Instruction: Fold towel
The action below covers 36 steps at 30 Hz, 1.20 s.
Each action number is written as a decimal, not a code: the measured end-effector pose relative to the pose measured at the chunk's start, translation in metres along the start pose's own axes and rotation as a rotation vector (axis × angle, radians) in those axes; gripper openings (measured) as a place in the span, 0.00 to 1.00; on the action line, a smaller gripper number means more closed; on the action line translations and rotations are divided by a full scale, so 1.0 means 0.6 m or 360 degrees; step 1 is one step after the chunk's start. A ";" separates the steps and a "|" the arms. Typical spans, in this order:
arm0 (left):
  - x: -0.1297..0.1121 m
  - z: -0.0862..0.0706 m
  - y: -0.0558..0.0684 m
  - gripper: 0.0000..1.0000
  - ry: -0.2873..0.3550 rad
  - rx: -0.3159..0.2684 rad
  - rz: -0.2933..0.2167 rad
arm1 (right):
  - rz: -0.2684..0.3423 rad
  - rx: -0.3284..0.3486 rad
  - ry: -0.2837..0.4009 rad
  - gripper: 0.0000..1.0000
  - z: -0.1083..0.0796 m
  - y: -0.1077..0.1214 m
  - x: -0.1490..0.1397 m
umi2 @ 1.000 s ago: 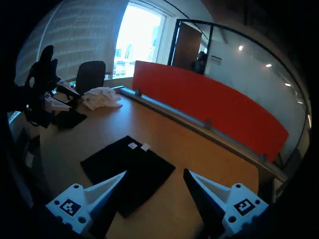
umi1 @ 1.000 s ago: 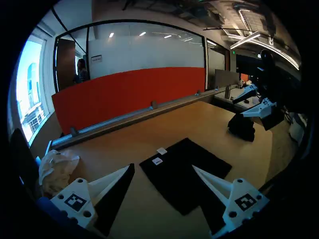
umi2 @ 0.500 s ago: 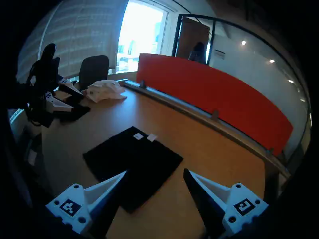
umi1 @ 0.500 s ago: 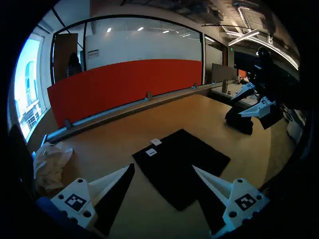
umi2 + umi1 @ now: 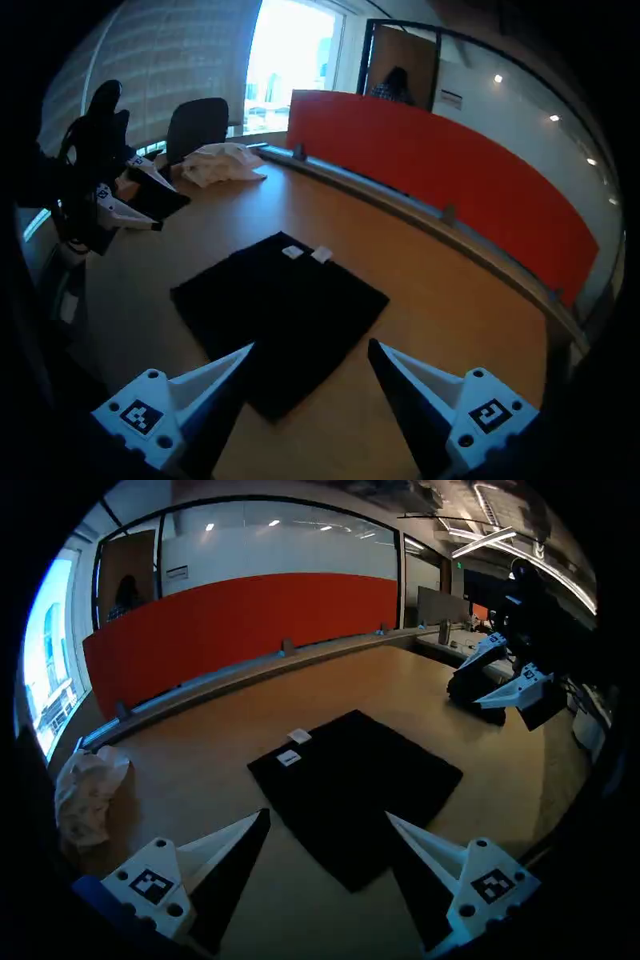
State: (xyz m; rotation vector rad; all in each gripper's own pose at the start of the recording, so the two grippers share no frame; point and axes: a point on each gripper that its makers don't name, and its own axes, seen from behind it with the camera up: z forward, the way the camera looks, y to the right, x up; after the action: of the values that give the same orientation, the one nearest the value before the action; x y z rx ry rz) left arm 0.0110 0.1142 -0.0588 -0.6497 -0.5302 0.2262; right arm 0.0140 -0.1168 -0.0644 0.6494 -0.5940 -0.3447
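A black towel [image 5: 356, 784] lies flat on the wooden table [image 5: 240, 720], with two white tags [image 5: 293, 746] at its far edge. In the right gripper view the same towel [image 5: 280, 308] sits in front of me, its tags [image 5: 308, 253] at the far side. My left gripper [image 5: 324, 832] hangs open over the towel's near corner, nothing between its fingers. My right gripper [image 5: 310, 364] is open too, above the towel's near edge. Across the table, the left gripper view shows the right gripper [image 5: 500, 684]. The right gripper view shows the left gripper [image 5: 136, 196] at the far left.
A crumpled white cloth [image 5: 84, 792] lies at the table's left end, seen as a pale cloth [image 5: 224, 164] in the right gripper view, beside a dark office chair [image 5: 196, 128]. A red divider [image 5: 240, 628] with a metal rail runs along the table's far edge. A person stands beyond it.
Both grippers have tipped downward and drawn a little nearer the towel, so it sits higher and larger in each view. Both stayed open. The towel has not moved.
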 end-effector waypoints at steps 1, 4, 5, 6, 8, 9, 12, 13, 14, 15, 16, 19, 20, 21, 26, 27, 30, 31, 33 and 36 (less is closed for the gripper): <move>-0.006 0.003 0.001 0.96 -0.0009 -0.0003 0.0000 | 0.0000 0.0003 -0.0007 1.00 0.003 -0.002 -0.005; -0.024 0.013 0.007 0.96 -0.0037 -0.0012 0.0001 | -0.0001 0.0013 -0.0030 1.00 0.011 -0.009 -0.020; -0.030 0.016 0.008 0.96 -0.0046 -0.0016 0.0002 | -0.0002 0.0017 -0.0037 1.00 0.013 -0.012 -0.025; -0.037 0.020 0.010 0.95 -0.0056 -0.0020 0.0003 | -0.0002 0.0022 -0.0045 1.00 0.015 -0.015 -0.031; -0.047 0.026 0.014 0.96 -0.0073 -0.0028 0.0006 | 0.0000 0.0029 -0.0059 1.00 0.020 -0.019 -0.041; -0.053 0.029 0.016 0.96 -0.0082 -0.0033 0.0008 | 0.0000 0.0033 -0.0067 1.00 0.022 -0.021 -0.047; -0.068 0.039 0.021 0.96 -0.0108 -0.0047 0.0013 | 0.0000 0.0043 -0.0090 1.00 0.029 -0.026 -0.063; -0.072 0.042 0.022 0.96 -0.0116 -0.0052 0.0015 | -0.0001 0.0047 -0.0098 1.00 0.031 -0.028 -0.068; -0.077 0.045 0.024 0.96 -0.0125 -0.0057 0.0017 | -0.0002 0.0050 -0.0105 1.00 0.033 -0.029 -0.072; -0.082 0.049 0.026 0.96 -0.0135 -0.0064 0.0019 | -0.0002 0.0055 -0.0114 1.00 0.036 -0.031 -0.078; -0.088 0.052 0.028 0.96 -0.0146 -0.0071 0.0019 | -0.0001 0.0060 -0.0122 1.00 0.038 -0.034 -0.083; -0.103 0.063 0.033 0.96 -0.0178 -0.0089 0.0022 | 0.0006 0.0074 -0.0147 1.00 0.044 -0.040 -0.099; -0.108 0.066 0.034 0.96 -0.0187 -0.0093 0.0024 | 0.0009 0.0079 -0.0154 1.00 0.047 -0.042 -0.104; -0.113 0.070 0.036 0.96 -0.0197 -0.0099 0.0025 | 0.0012 0.0083 -0.0161 1.00 0.049 -0.044 -0.109; -0.134 0.082 0.041 0.96 -0.0241 -0.0116 0.0020 | 0.0029 0.0101 -0.0192 1.00 0.061 -0.052 -0.130; -0.138 0.085 0.041 0.96 -0.0250 -0.0119 0.0018 | 0.0030 0.0105 -0.0200 1.00 0.063 -0.053 -0.135; -0.150 0.091 0.041 0.95 -0.0275 -0.0124 0.0011 | 0.0026 0.0112 -0.0221 1.00 0.069 -0.055 -0.148; -0.153 0.093 0.042 0.95 -0.0282 -0.0125 0.0012 | 0.0024 0.0114 -0.0229 1.00 0.071 -0.056 -0.152; -0.161 0.096 0.043 0.96 -0.0298 -0.0127 0.0015 | 0.0019 0.0120 -0.0245 1.00 0.075 -0.059 -0.160; -0.172 0.100 0.047 0.96 -0.0322 -0.0134 0.0026 | 0.0018 0.0129 -0.0262 1.00 0.080 -0.063 -0.170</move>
State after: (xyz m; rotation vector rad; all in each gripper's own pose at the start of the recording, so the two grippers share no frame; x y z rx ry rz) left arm -0.1095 0.1296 -0.0772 -0.7171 -0.7322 0.2879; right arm -0.0996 -0.1189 -0.1000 0.6996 -0.7720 -0.3671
